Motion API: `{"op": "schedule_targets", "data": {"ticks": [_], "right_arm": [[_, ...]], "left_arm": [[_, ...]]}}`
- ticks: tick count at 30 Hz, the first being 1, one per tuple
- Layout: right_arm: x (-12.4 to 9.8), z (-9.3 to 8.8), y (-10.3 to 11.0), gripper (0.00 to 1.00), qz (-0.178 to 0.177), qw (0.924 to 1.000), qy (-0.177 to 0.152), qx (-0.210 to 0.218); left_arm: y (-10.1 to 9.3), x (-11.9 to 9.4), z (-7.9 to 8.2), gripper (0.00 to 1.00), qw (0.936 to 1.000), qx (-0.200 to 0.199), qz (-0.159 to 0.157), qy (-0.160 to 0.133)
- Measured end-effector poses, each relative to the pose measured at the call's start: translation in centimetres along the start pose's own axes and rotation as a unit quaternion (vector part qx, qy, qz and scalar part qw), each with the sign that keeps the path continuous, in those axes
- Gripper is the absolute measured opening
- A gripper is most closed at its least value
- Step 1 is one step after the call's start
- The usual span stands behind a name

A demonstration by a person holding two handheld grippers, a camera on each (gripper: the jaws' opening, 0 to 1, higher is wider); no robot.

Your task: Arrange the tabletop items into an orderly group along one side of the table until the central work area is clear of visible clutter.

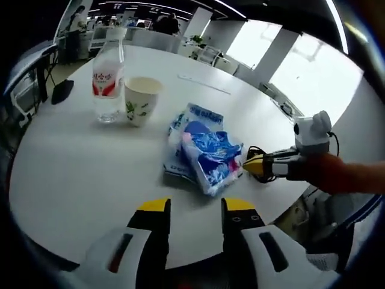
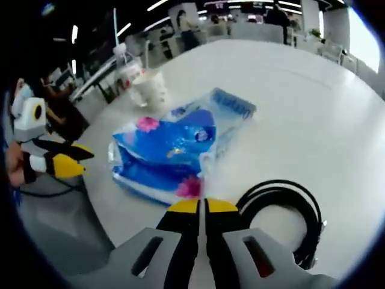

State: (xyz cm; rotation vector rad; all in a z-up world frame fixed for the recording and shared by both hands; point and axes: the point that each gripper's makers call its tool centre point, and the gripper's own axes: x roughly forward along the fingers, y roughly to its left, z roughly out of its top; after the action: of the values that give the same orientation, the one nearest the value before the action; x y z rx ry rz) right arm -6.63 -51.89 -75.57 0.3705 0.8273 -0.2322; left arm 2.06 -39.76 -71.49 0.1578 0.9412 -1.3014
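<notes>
Where the left gripper view looks across the white round table (image 1: 72, 180), the left gripper (image 1: 195, 208) hangs over the near edge, jaws spread with a clear gap, holding and touching nothing. Ahead of it lies a blue-and-white plastic package (image 1: 201, 150), crumpled, with pink patches, resting flat near the table's edge. Beyond, to the left, a clear water bottle (image 1: 108, 75) with a red-and-white label stands upright; a paper cup (image 1: 141, 99) with a green print stands just beside it, also upright. A dark flat item (image 1: 62, 90) lies at the far left rim. The right gripper (image 1: 255, 165) enters from the right, yellow tips pressed together, near the package's edge; whether it touches it cannot be told. As seen in the right gripper view, the right gripper (image 2: 201, 208) has its jaws closed on each other with nothing between, tips just short of the package (image 2: 174, 150). A coiled black cable (image 2: 295, 211) lies on the table (image 2: 313, 108) beside the jaws. The cup (image 2: 150, 87) stands behind the package. The left gripper (image 2: 66, 159) shows at left, jaws parted.
</notes>
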Motion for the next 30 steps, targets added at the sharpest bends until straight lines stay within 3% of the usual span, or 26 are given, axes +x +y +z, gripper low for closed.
{"op": "schedule_targets", "data": {"ticks": [9, 15, 30], "right_arm": [[-0.5, -0.2, 0.5, 0.0, 0.002, 0.9998, -0.014, 0.016], [-1.0, -0.8, 0.8, 0.01, 0.004, 0.9996, -0.018, 0.022], [-0.7, -0.1, 0.8, 0.05, 0.013, 0.9992, -0.023, 0.03]], "left_arm": [[0.1, 1.6, -0.4, 0.29, 0.9995, 0.025, 0.006, 0.02], [0.5, 2.2, -0.3, 0.27, 0.9996, 0.011, 0.011, 0.022], [0.6, 3.2, 0.1, 0.17, 0.9994, -0.01, 0.027, 0.021]]}}
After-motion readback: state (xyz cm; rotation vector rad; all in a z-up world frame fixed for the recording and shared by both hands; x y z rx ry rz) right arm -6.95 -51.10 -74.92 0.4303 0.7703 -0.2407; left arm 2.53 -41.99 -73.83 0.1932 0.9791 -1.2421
